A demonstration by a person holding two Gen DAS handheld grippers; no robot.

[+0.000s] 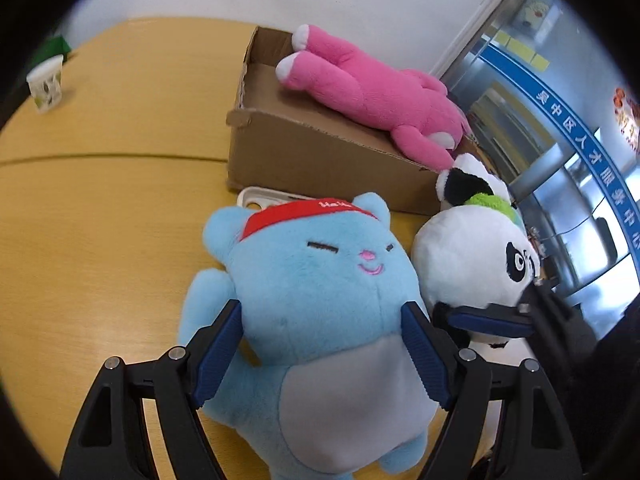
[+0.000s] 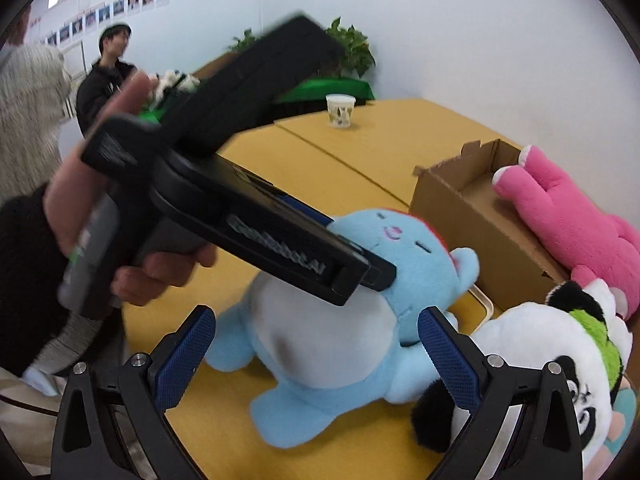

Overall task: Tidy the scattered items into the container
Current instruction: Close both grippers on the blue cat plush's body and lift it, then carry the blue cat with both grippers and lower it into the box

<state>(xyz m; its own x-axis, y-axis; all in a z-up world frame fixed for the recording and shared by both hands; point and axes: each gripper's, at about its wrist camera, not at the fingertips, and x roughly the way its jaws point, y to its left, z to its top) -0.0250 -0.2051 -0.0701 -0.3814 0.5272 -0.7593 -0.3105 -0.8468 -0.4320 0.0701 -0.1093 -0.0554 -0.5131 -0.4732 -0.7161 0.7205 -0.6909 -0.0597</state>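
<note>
A light blue plush cat [image 1: 320, 292] with a red cap lies on the yellow table, also in the right wrist view [image 2: 332, 344]. My left gripper [image 1: 320, 344] straddles its body, fingers wide on both sides, pads touching the plush. My right gripper [image 2: 316, 356] is open above the cat's belly; it also shows in the left wrist view [image 1: 492, 320] against a panda plush [image 1: 476, 252]. A pink plush [image 1: 372, 92] lies across the cardboard box [image 1: 312, 152].
A paper cup [image 1: 46, 84] stands far left on the table. A white tray edge [image 1: 256, 198] peeks out behind the cat. The panda [image 2: 560, 344] lies right beside the cat. A person [image 2: 108, 76] stands in the background.
</note>
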